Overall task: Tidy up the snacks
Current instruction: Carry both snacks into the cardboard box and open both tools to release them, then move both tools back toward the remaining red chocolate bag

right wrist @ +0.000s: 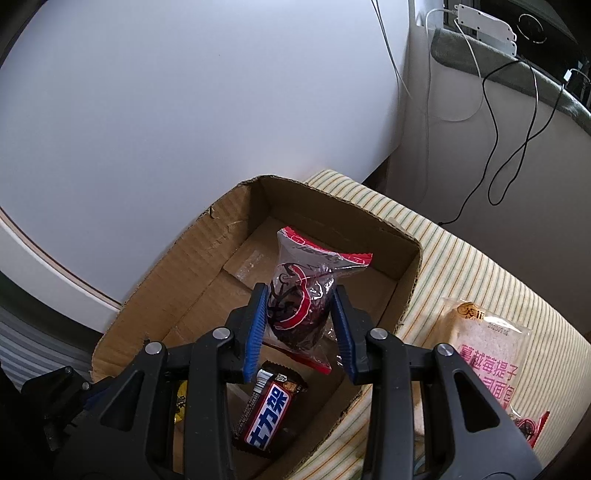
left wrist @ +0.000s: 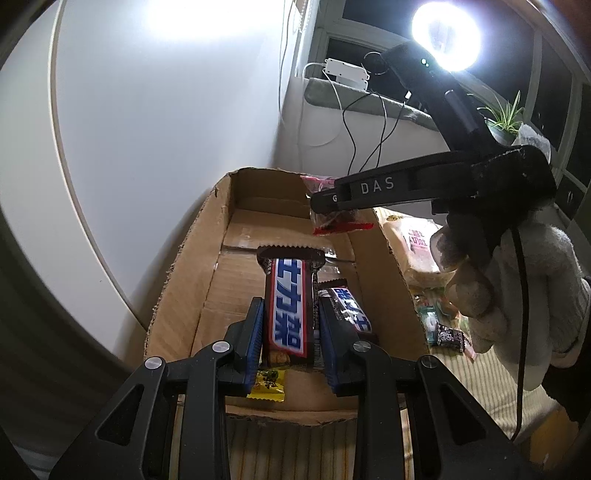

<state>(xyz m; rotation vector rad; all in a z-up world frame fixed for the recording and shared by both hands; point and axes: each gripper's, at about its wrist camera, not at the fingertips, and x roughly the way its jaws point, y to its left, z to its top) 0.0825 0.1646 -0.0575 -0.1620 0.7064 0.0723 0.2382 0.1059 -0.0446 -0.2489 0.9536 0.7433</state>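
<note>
An open cardboard box stands on a striped cloth. My left gripper is shut on a brown Snickers bar and holds it upright over the box's near end. A second Snickers bar lies in the box beside it, and a yellow candy lies below the left fingers. My right gripper is shut on a clear packet of dark dried fruit with red print, held above the box's far right side.
A pink bread packet lies on the striped cloth right of the box. Small wrapped sweets lie near the gloved hand. A white wall stands behind the box, with cables, a window sill and a bright lamp at the right.
</note>
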